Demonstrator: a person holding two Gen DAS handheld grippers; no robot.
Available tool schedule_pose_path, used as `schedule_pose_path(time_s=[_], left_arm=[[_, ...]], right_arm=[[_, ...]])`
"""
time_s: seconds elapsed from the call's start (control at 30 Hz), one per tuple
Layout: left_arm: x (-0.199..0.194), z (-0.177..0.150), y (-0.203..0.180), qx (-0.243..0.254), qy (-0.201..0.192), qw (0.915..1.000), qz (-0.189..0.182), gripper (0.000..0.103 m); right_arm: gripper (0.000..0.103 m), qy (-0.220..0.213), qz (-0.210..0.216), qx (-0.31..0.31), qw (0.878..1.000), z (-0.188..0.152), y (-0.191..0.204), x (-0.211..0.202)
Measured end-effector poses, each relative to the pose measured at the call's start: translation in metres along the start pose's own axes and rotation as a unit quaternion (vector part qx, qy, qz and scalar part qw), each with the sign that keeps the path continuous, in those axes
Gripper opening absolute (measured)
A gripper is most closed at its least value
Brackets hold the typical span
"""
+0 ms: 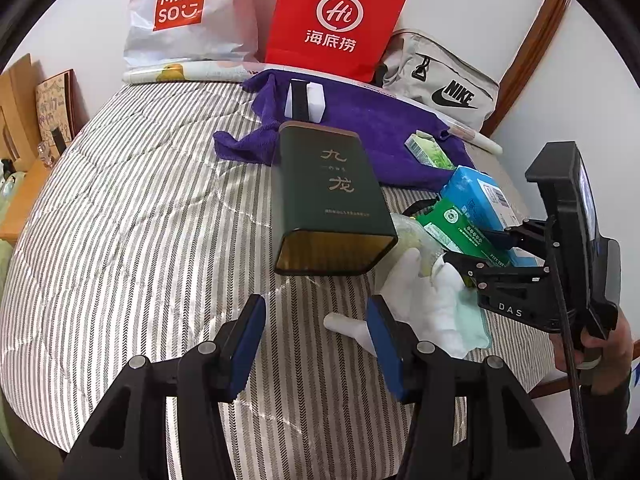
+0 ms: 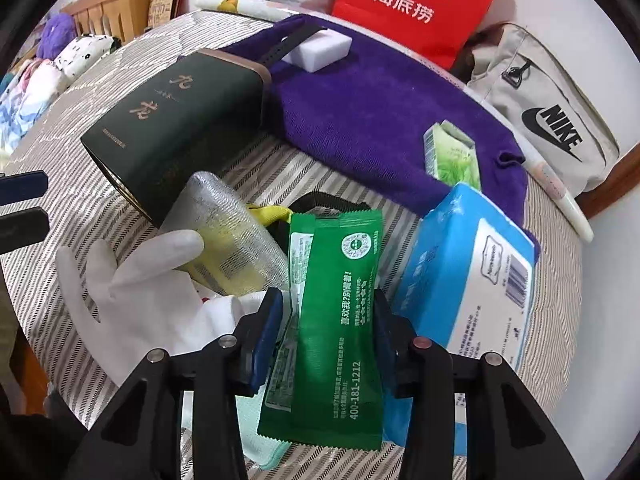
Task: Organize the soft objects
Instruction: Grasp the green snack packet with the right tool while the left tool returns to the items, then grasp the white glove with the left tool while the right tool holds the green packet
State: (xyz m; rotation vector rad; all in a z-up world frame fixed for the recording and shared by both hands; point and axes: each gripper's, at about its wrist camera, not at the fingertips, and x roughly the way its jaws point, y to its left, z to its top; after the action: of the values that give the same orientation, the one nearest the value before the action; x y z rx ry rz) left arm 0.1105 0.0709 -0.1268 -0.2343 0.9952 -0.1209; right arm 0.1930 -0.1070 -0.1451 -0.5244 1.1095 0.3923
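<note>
While pinching green packet [image 2: 336, 320] — right gripper [image 2: 328, 336] level.

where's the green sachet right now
In the right wrist view the green sachet sits clamped in the right gripper, between the white glove and blue tissue pack.

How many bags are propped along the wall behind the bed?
3: white Miniso bag leftmost, red Haidilao paper bag in the middle, grey Nike bag on the right. Others may be hidden behind them.
</note>
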Motion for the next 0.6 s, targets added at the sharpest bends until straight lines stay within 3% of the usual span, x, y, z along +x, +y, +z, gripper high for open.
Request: schedule_pose_path(time_s=[0.13,0.27,0.6], left_arm=[[-0.002,-0.003,0.001,-0.003,0.001,1.0,0.003,0.05],[-0.004,-0.003,0.0,-0.004,0.0,1.0,0.002,0.05],[0.0,-0.014,-0.026,0.016,0.014,0.9988,-0.045,0.051]], right_arm=[[0.033,-0.011,0.0,0.003,1.0,-0.001,-0.001,-0.002],[0.032,-0.046,0.035,0.023,0.998,-0.004,-0.005,-0.024],[0.032,-0.094,0.055,0.08,0.991,-0.043,-0.018,-0.062]])
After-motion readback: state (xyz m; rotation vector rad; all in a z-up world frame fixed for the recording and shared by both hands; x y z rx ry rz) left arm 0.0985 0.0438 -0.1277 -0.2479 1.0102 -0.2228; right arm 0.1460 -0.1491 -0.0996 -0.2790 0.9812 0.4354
